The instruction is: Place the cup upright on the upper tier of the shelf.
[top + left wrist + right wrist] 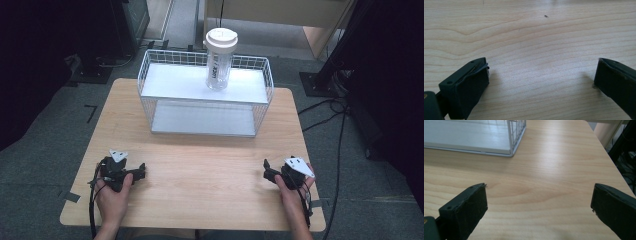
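- The left gripper [131, 174] and right gripper [271, 173] rest low at the near corners of the table [200, 165], jaws of both spread wide with nothing between them, likely a ready pose.
- A clear bottle [219, 60] with a white lid stands upright on the top shelf of the white wire rack [205, 92] at the table's far side, well apart from both grippers.
- The table is pale wood grain; grey carpet, cables and dark stands surround it.

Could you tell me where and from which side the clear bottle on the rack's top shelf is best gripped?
Probably the bottle by its clear body below the wide white lid, jaws coming from the near, table side: it stands upright on the wire rack, and the railing looks lowest along that front.
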Available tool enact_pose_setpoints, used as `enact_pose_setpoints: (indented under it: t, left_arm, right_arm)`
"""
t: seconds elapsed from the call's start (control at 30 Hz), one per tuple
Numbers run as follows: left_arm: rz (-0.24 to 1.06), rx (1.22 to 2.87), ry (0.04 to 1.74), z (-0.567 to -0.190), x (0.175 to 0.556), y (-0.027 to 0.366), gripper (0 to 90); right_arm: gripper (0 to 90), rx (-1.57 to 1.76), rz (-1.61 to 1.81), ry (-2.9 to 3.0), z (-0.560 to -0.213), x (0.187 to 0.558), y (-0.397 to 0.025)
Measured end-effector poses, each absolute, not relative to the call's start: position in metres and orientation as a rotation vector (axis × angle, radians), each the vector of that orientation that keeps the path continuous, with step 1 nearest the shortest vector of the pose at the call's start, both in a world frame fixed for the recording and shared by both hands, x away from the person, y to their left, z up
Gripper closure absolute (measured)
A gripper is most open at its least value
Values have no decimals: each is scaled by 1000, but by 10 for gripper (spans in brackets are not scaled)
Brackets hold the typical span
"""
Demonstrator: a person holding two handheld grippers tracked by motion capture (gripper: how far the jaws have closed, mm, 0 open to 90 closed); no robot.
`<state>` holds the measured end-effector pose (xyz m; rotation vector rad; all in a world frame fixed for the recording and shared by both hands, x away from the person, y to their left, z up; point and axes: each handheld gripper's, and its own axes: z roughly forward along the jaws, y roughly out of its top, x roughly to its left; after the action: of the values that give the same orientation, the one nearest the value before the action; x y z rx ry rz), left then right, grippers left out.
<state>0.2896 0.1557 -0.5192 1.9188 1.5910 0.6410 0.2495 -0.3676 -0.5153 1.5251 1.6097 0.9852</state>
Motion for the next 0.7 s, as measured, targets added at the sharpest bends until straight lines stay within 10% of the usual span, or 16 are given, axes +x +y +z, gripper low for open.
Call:
enact_pose_setpoints:
  t: [0.7]
  left_arm:
    - [641,1920,1590,-519,289,156,0]
  right_arm:
    - [59,1653,828,1882,-526,236,-382]
